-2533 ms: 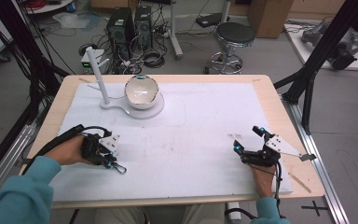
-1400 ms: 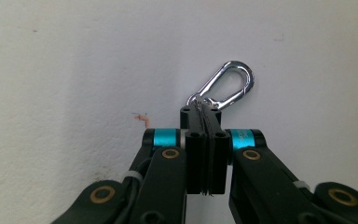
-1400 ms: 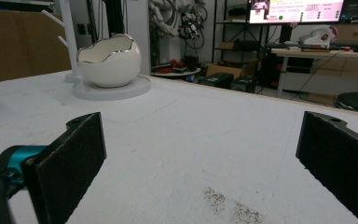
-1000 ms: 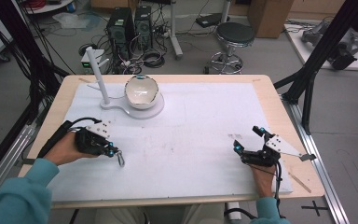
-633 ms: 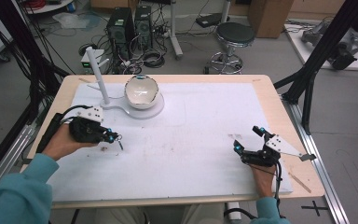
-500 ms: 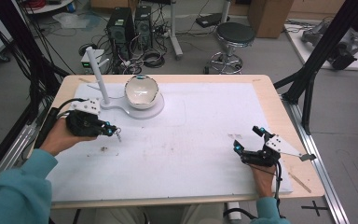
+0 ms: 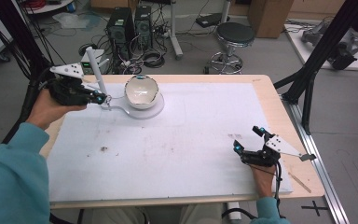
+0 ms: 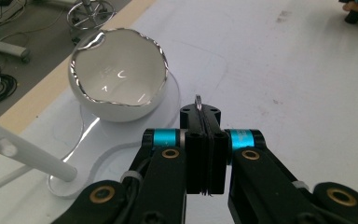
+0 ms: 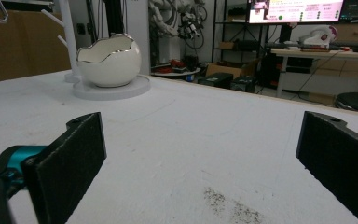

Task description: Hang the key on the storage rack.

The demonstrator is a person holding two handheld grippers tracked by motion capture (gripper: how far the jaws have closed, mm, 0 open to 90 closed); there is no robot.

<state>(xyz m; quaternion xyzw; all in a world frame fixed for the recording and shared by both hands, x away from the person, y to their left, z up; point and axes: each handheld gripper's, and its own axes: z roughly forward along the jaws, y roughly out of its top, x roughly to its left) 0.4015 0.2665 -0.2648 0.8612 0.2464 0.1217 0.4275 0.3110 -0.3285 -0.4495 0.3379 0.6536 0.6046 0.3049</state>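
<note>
A white egg-shaped bowl (image 7: 141, 92) sits on a white stand base (image 7: 145, 112) with an upright pegged post (image 7: 95, 70) at the table's far left. My left gripper (image 7: 103, 99) hovers just left of the bowl, beside the post's foot, shut on a small metal ring clip (image 7: 107, 106). In the left gripper view the ring's thin edge (image 8: 198, 99) pokes out above the closed jaws, with the bowl (image 8: 119, 79) ahead on the left. My right gripper (image 7: 246, 139) rests open near the front right of the mat, nothing between its pads (image 9: 77, 158).
A white mat (image 7: 191, 140) covers the wooden table. Dark smudges mark it at front left (image 7: 103, 149) and ahead of the right gripper (image 9: 228, 203). Beyond the far edge stand a stool (image 7: 234, 35), computer towers (image 7: 130, 23) and cables. Black frame poles (image 7: 317, 51) flank the table.
My left gripper has carried the metal ring clip from the front left of the mat away to the stand's post. The right gripper has stayed where it was.
</note>
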